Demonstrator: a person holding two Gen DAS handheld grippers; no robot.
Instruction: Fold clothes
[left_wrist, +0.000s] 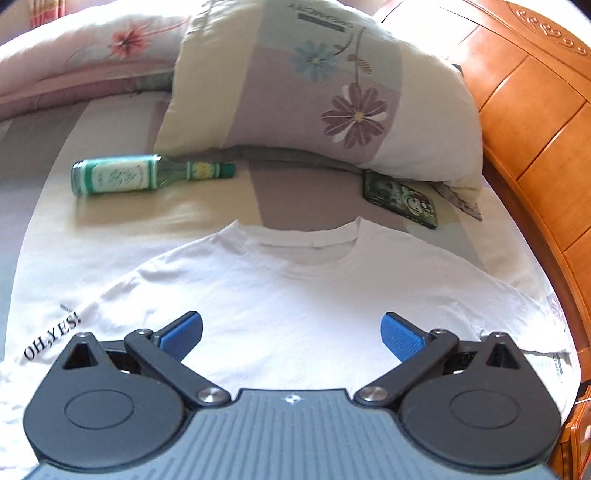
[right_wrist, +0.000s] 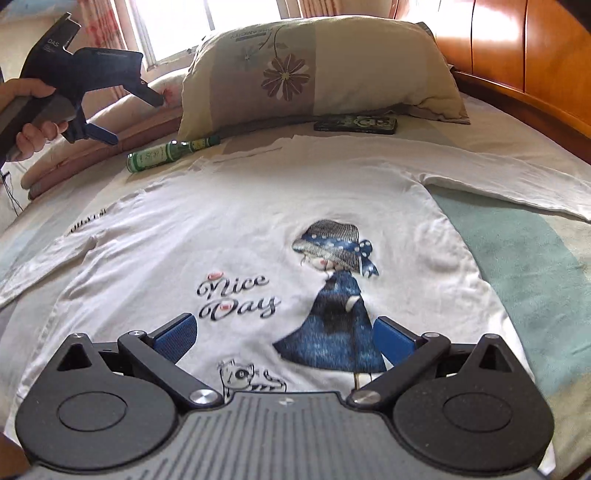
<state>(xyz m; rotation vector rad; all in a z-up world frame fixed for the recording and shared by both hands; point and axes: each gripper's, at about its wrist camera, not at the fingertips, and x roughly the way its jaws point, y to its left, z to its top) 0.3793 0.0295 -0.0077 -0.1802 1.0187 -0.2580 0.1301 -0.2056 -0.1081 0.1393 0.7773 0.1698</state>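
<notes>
Shirt lies flat, print up, collar pointing away from right claw; both claws, left claw included, spread, empty.

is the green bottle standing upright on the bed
No, the green bottle lies on its side on the bed, left of the pillow.

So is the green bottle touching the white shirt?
Apart. The left wrist view shows bare bedsheet between the green bottle and the white shirt.
</notes>
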